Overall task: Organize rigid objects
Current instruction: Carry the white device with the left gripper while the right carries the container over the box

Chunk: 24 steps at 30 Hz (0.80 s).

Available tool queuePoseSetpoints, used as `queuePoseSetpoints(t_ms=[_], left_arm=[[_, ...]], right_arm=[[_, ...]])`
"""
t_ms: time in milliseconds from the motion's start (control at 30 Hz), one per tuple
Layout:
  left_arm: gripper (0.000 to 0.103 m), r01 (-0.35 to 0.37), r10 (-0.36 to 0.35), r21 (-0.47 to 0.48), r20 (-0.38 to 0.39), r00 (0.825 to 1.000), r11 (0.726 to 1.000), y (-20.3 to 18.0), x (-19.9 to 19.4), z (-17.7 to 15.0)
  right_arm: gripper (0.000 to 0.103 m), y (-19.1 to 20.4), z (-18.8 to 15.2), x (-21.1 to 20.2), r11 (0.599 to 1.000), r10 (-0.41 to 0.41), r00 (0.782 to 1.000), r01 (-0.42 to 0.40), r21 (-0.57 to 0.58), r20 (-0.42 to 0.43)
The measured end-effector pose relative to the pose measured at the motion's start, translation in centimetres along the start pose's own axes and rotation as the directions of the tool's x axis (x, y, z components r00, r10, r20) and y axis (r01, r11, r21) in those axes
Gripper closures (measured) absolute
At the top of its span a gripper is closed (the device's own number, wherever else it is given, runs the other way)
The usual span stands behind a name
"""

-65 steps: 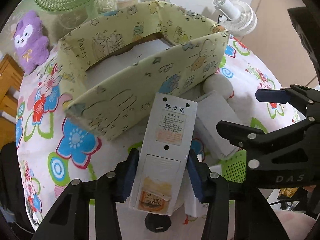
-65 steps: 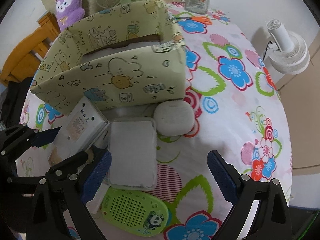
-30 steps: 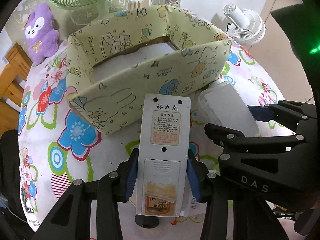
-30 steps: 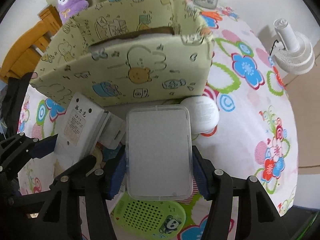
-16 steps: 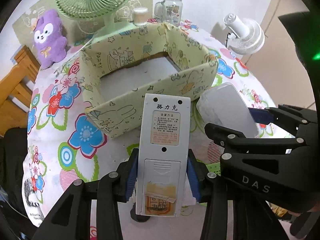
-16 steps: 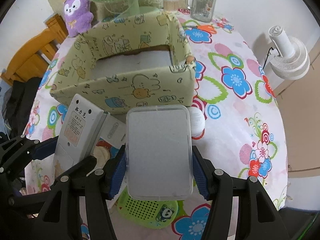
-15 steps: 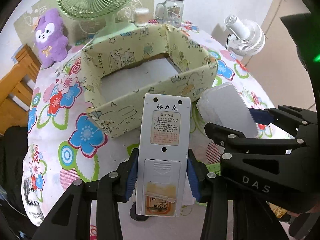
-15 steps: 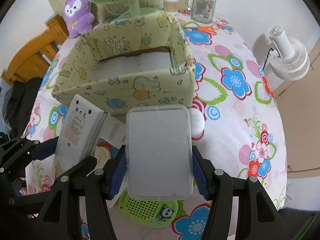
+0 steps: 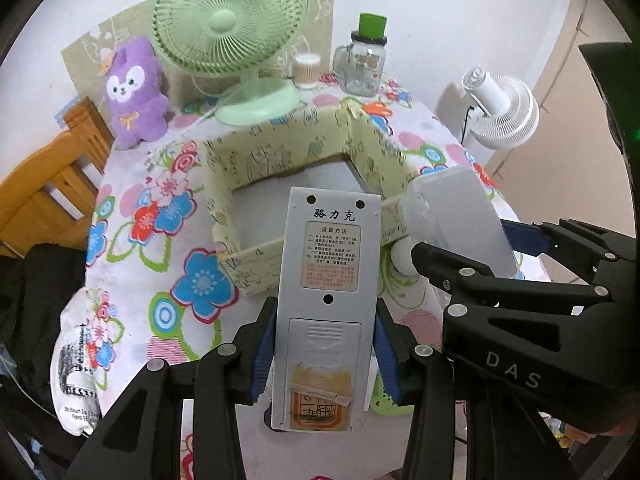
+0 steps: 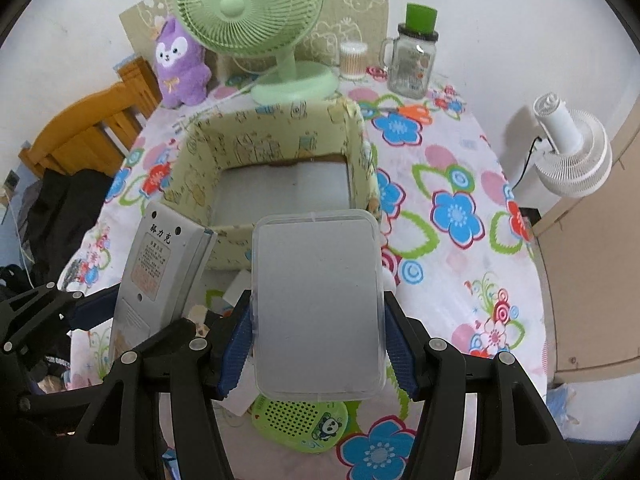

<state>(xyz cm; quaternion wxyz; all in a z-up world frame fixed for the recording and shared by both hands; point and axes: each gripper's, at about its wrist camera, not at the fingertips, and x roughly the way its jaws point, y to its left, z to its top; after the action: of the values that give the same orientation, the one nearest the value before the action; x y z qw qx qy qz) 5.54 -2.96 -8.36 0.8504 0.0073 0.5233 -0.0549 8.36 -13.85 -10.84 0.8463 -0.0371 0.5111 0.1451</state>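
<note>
My left gripper point(image 9: 325, 346) is shut on a grey remote control point(image 9: 326, 280), back side up, held high above the table in front of the yellow patterned box point(image 9: 280, 168). My right gripper point(image 10: 318, 346) is shut on a clear plastic case point(image 10: 316, 300), also lifted, just right of the remote point(image 10: 154, 264). The box point(image 10: 272, 152) is open on top and its white floor is bare. The case also shows in the left wrist view point(image 9: 456, 216).
A green panda gadget point(image 10: 300, 424) and a white round object point(image 9: 402, 258) lie on the floral tablecloth point(image 10: 452, 208) below the grippers. Behind the box stand a green fan point(image 10: 256, 20), a purple plush point(image 10: 180, 68), a glass jar point(image 10: 412, 56) and a white fan point(image 10: 572, 152). A wooden chair point(image 10: 88, 136) is at left.
My right gripper closed on the clear case and lifted it. Both grippers have risen well above the table with their objects, so the box now looks smaller and lower.
</note>
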Motion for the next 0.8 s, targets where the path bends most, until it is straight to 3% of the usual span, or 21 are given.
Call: queuePoseSetpoints(t_ms=[300, 800], left_arm=[[0.057, -0.039, 0.042, -0.054, 0.051, 0.998, 0.998, -0.6, -2.4, 0.8], [0.057, -0.078, 0.089, -0.13, 0.086, 0.992, 0.988, -1.2, -2.9, 2.0]], right_arm=[[0.04, -0.3, 1.5, -2.6, 0.999, 0.032, 0.997, -0.03, -0.037, 0.064], [0.04, -1.4, 3.0, -3.8, 0.992, 0.086, 0.991, -0.075, -0.104, 0.1]])
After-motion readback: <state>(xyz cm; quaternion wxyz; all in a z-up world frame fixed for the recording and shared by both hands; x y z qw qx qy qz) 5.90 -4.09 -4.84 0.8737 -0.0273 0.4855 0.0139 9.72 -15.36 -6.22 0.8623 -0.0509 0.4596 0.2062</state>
